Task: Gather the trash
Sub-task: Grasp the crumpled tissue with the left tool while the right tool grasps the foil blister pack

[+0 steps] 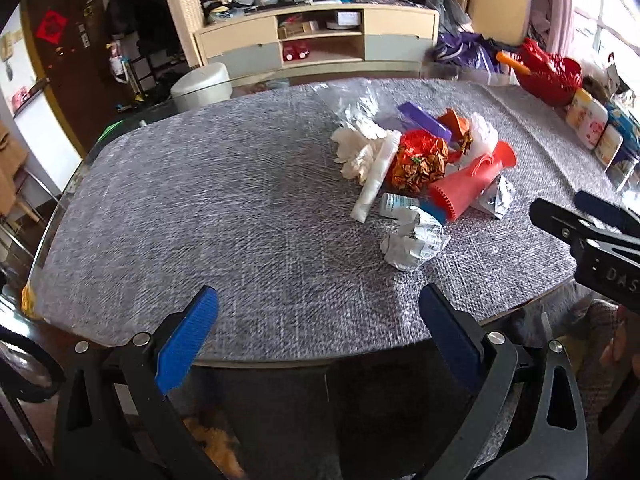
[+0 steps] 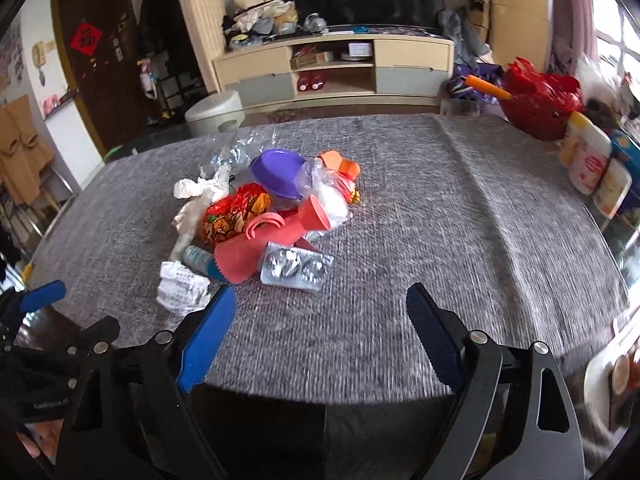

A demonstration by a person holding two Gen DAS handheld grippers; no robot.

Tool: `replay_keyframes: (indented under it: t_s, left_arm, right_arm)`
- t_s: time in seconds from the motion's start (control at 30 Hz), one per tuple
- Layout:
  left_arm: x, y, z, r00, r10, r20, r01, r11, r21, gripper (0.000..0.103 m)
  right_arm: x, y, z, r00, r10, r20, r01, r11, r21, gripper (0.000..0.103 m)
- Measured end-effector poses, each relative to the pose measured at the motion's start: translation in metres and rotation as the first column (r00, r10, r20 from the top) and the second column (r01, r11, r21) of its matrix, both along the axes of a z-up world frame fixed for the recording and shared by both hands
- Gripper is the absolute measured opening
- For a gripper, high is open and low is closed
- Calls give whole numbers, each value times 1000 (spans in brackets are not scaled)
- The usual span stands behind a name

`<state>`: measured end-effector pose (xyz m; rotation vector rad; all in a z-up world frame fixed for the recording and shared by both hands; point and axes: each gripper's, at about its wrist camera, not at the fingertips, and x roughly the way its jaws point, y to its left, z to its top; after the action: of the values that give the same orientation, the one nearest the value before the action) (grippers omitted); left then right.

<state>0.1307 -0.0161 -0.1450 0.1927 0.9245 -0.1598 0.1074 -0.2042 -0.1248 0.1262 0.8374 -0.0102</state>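
Trash (image 2: 264, 224), a heap of crumpled paper, foil and plastic, lies mid-frame on the woven grey counter (image 2: 440, 208), beyond both tools: left tool (image 1: 320, 320) and right tool (image 2: 320, 316) gape wide, empty.

Your table (image 1: 200, 200) wears a grey woven cloth. On it sits one heap of trash (image 2: 264, 216): crumpled paper (image 2: 180, 292), a blister pack (image 2: 296, 266), a red plastic cone (image 1: 472, 184), wrappers. Tins (image 2: 588, 160) and a red basket (image 2: 540, 104) line its far right edge.

Your right gripper (image 2: 320, 332) hangs with its jaws wide apart above the grey table (image 2: 440, 220), nothing between them. Ahead to the left lies the trash pile (image 2: 260, 216): crumpled paper (image 2: 180, 292), a foil blister pack (image 2: 296, 266), a red cup (image 2: 276, 240), a purple bowl (image 2: 276, 172). The left gripper's blue pad (image 2: 42, 296) shows at the left edge.
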Motion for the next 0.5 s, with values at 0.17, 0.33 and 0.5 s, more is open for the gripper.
replay_keyframes:
  t_s: [0.17, 0.33, 0.5]
  left_arm:
    - [14, -7, -11, 999, -6, -42, 6, 1000, -20, 95]
    - [19, -17, -14, 997, -60, -58, 58, 998, -31, 94]
    - [31, -23, -17, 994, -80, -73, 76, 995, -57, 90]
  right_arm:
    - [16, -10, -14, 999, -3, -52, 8, 996, 93, 86]
    - [29, -5, -21, 996, 46, -70, -34, 986, 162, 80]
    - [41, -4, -27, 994, 64, -88, -48, 984, 171, 63]
